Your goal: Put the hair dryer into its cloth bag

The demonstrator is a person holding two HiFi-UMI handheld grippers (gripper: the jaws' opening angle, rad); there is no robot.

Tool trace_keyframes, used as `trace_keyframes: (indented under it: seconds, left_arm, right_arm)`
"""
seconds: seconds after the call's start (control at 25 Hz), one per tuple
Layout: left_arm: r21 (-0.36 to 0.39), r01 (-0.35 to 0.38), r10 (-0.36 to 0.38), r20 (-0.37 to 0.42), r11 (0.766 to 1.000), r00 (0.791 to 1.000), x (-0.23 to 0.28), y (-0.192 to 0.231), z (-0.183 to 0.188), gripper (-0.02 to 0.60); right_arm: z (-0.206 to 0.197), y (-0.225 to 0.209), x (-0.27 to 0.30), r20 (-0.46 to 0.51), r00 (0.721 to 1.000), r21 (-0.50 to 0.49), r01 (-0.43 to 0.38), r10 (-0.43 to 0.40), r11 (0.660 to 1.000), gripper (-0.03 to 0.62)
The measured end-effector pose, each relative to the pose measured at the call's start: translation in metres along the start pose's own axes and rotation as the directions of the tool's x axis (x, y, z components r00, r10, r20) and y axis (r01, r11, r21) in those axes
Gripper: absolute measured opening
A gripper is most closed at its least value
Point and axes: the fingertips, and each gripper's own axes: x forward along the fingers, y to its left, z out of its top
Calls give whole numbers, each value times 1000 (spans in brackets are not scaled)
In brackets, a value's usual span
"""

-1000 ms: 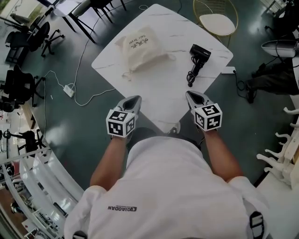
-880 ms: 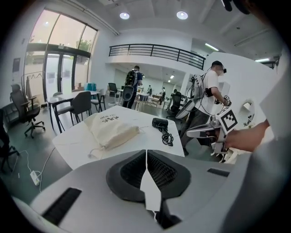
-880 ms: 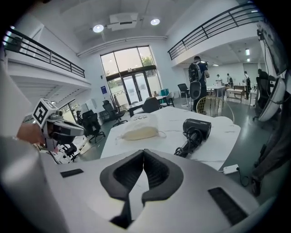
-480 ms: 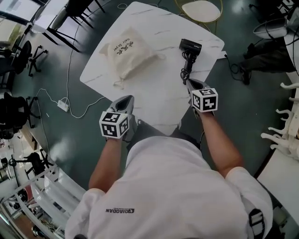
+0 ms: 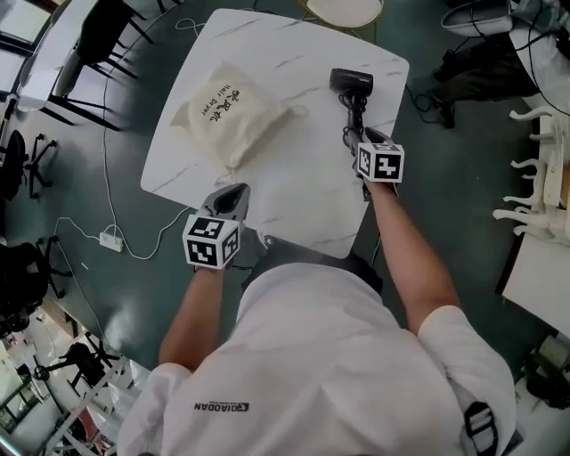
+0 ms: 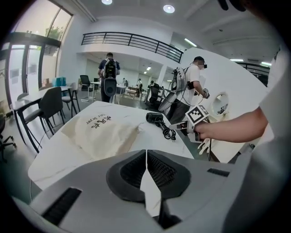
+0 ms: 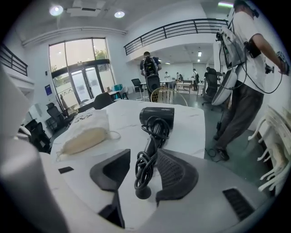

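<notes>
Plainly, the hair dryer (image 5: 350, 85) lay on the white marble-patterned table (image 5: 294, 191), toward the far right corner from where the person stood. Its black head pointed away from them and its handle pointed back, with the cord (image 7: 144, 168) wound in a bundle along the handle. The cloth bag (image 5: 230, 111), cream with dark lettering, sat well apart from it on the left half of the same table, puffed up and lying flat, a loop of drawstring (image 7: 113, 134) showing at its side. The right gripper (image 5: 361, 135) was tilted down at the handle end of the dryer. Its jaws were opening, and the coiled cord and the tip of the handle stood between them. The right pad was just beside the coil and the left pad clear of it, so nothing was clamped. The left gripper (image 5: 233, 194) hovered at the near edge of the table, in front of the bag, its jaws pressed together with nothing in them. Beyond the table stood a round gold-framed chair (image 5: 343, 11), and a white cable with an adapter (image 5: 111, 239) lay on the dark floor to the left.
</notes>
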Motion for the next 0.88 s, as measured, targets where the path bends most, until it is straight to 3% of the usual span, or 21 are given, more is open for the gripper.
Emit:
trace_keyframes:
  seconds: [0.08,0.24,0.48,0.88]
  left_arm:
    - [3,13,-13,0,1000,1000,-1,11,0,34]
    - [0,28,-28,-2,1000,1000,-7,28,-2,34]
    - [-1,16,-16,7,1000,1000,-21,45,-1,34]
    - [-89,-37,39,25,995,999,-33,51,-8,34]
  right_arm:
    - [2,-1,10,-16,999,29,37,-36,999,245]
    - [7,-9,25,-39,991,89,129,-126,988,288]
    - [-2,-21,58,-109,980,137,179,-165,974,289]
    - [-6,-24,76,-134,967,77,226,-215,971,295]
